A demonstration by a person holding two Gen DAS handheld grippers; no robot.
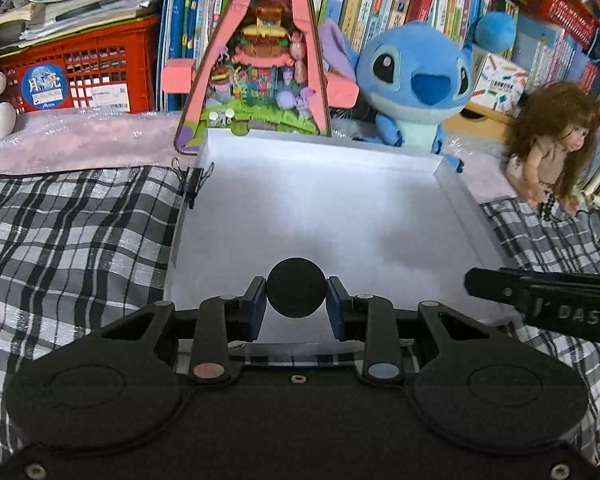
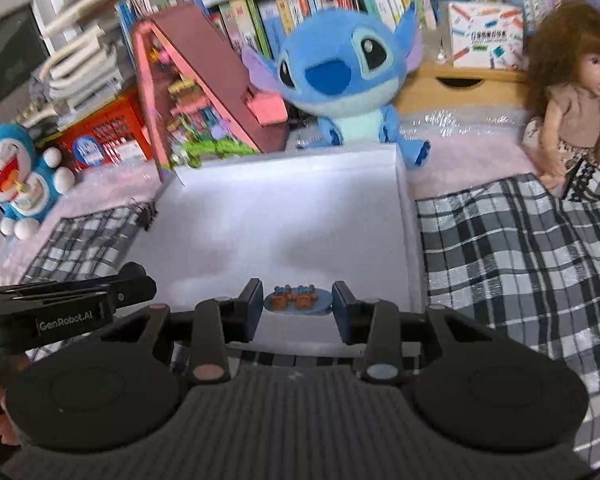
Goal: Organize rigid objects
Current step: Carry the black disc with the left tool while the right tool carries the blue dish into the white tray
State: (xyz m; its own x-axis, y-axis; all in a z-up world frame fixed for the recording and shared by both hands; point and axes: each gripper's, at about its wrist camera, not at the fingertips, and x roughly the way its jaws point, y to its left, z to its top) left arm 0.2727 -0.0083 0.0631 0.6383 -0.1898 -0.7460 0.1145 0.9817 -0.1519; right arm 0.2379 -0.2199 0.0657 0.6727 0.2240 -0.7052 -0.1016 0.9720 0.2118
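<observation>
Tray (image 1: 320,208), white and shallow, lies on our checked cloth (image 1: 72,232) before a blue plush toy (image 1: 414,80). Our left gripper (image 1: 297,300) has its fingers (image 1: 256,304) clamped on a black disc (image 1: 297,293); our right gripper (image 2: 298,304) pinches a small blue plate (image 2: 299,300) above the tray's near edge.

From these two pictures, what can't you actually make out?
- Black round object, left wrist view: only its dark face shows between the left gripper fingers; what it is cannot be told.
- Small blue plate, right wrist view: two brown figures on it are too small to name.
- Pink toy house, right wrist view: blurred.
- White tray: near edge is hidden by the grippers.
</observation>
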